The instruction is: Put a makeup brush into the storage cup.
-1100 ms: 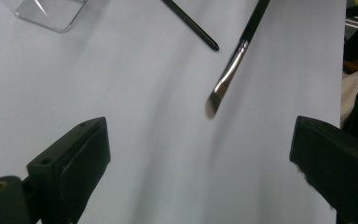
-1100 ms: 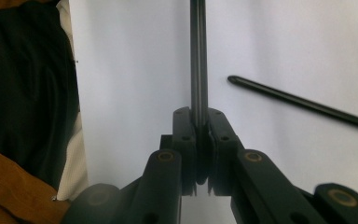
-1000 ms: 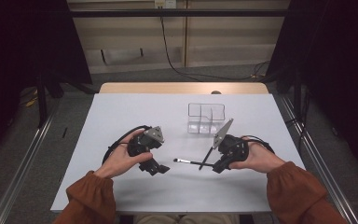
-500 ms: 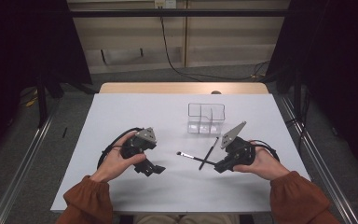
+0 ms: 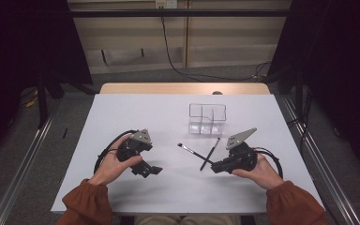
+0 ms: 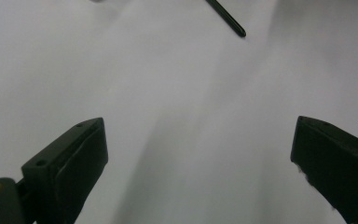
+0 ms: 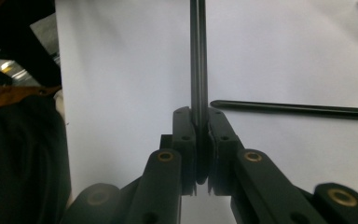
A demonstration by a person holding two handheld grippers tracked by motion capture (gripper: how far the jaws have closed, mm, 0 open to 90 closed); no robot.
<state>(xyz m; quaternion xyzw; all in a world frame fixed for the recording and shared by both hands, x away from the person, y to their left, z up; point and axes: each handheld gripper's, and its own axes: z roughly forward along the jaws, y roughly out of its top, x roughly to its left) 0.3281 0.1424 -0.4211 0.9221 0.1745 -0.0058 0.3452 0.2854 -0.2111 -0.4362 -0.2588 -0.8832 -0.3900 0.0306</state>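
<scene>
My right gripper (image 5: 213, 165) is shut on the handle of a thin black brush (image 5: 192, 152), which points left and away over the white table (image 5: 136, 117). In the right gripper view the handle (image 7: 198, 70) runs straight up from the closed jaws. A second black brush (image 5: 214, 147) lies on the table, crossing near those jaws (image 7: 298, 109). My left gripper (image 5: 149, 170) rests low at the left with its jaws wide apart over bare table (image 6: 198, 126). The end of a black brush (image 6: 228, 21) shows at the top of that view.
A clear plastic organizer (image 5: 207, 119) with several compartments stands on the table beyond the brushes. A person's hands in rust-coloured sleeves hold both grippers near the front edge. Black cables loop beside each gripper. Floor rails run along both sides of the table.
Both hands have sunk slightly toward the front edge, the right one drifting right. The tip of the held brush has swung toward the far side. The right jaws stay closed.
</scene>
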